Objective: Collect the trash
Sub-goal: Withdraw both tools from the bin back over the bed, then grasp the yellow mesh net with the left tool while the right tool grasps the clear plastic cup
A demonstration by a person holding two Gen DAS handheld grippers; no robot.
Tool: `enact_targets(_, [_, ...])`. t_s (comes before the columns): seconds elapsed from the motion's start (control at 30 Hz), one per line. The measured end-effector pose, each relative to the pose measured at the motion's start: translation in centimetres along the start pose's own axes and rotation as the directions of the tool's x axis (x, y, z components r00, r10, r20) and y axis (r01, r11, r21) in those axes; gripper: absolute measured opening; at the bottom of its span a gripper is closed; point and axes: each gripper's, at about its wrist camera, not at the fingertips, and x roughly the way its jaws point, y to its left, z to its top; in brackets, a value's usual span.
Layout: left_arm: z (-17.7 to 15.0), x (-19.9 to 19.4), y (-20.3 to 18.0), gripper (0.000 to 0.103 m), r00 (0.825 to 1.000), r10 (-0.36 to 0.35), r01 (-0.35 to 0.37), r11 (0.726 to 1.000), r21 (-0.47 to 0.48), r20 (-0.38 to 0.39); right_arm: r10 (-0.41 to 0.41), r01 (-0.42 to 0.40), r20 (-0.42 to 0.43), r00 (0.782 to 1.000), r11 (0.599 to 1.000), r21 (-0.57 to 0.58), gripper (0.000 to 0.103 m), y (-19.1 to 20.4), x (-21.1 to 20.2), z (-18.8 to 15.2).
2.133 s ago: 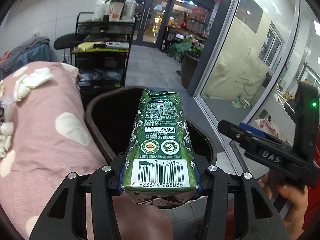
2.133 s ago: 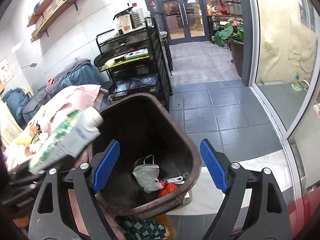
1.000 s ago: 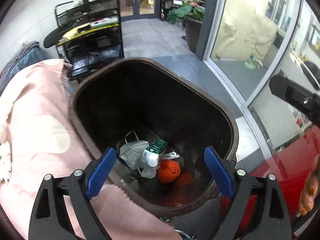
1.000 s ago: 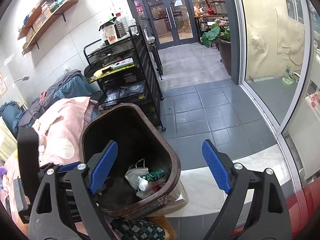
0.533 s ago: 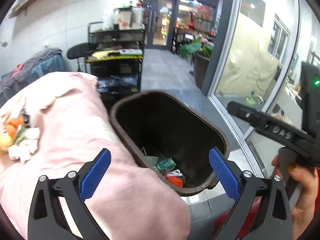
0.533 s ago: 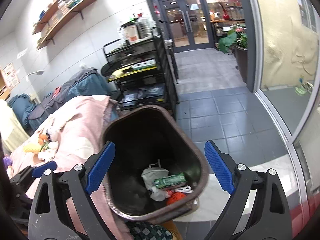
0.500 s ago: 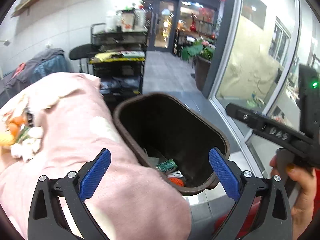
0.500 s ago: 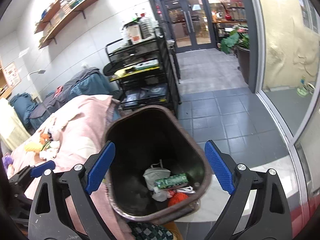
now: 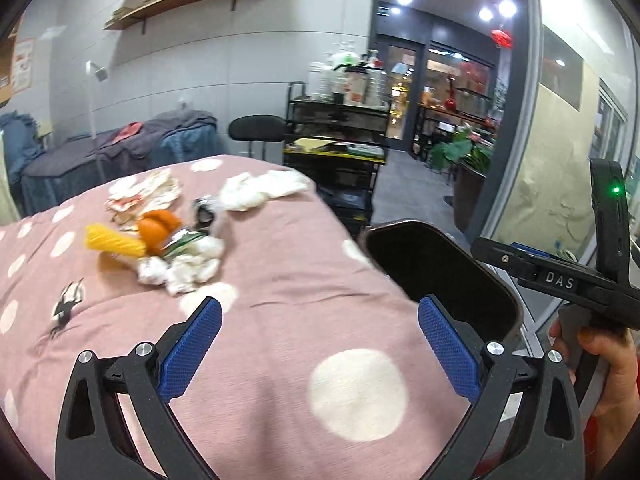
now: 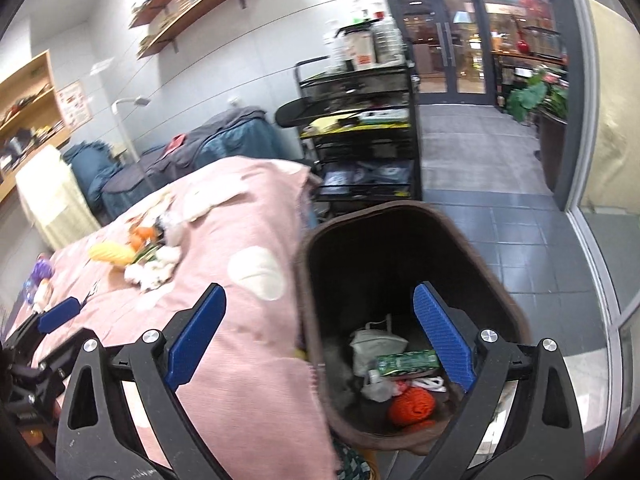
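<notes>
Things I can't see well from here

In my left view the bin (image 9: 440, 264) looks all dark inside, so I can't see what is in it, and my finger (image 9: 448, 346) hides part of its rim. The trash pile (image 9: 160, 244) on the bed (image 9: 280, 320) is blurry; I can't name the white bits. In my right view the green carton (image 10: 406, 360) runs behind my finger (image 10: 442, 340).

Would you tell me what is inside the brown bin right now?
The brown bin holds a white face mask, a green carton and an orange ball; anything beneath them is hidden.
</notes>
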Motion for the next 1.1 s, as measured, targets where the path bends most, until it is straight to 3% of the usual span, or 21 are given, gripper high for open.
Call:
enact_targets(0.47, [-1.2,-0.9,12.9,0.097,0.987,0.154,-0.161,0.967,-0.197,-0.051,0.147,-0.162,-0.125,0.981,0.980,-0.114,0.093,8.2,5.0,0.3])
enact_targets(0.67, [0.6,0.6,17.3,0.097,0.984,0.170,-0.178,0.949,-0.262,-0.054,0.221,-0.248,-0.186,0.957,0.960,-0.131,0.093,12.1,8.3,1.8])
enact_targets(0.87, [3.0,4.5,21.6,0.097,0.986,0.142,-0.166,0.920,-0.355,-0.092,0.271,-0.307,-0.237,0.933,0.943,-0.131,0.093,16.5,12.6,4.5])
enact_targets(1.1, [4.7,8.5,24.6,0.084,0.980,0.116,-0.171,0.904,-0.392,-0.159,0.255,-0.308,-0.334,0.907,0.944,-0.116,0.082,20.2,20.0,6.9])
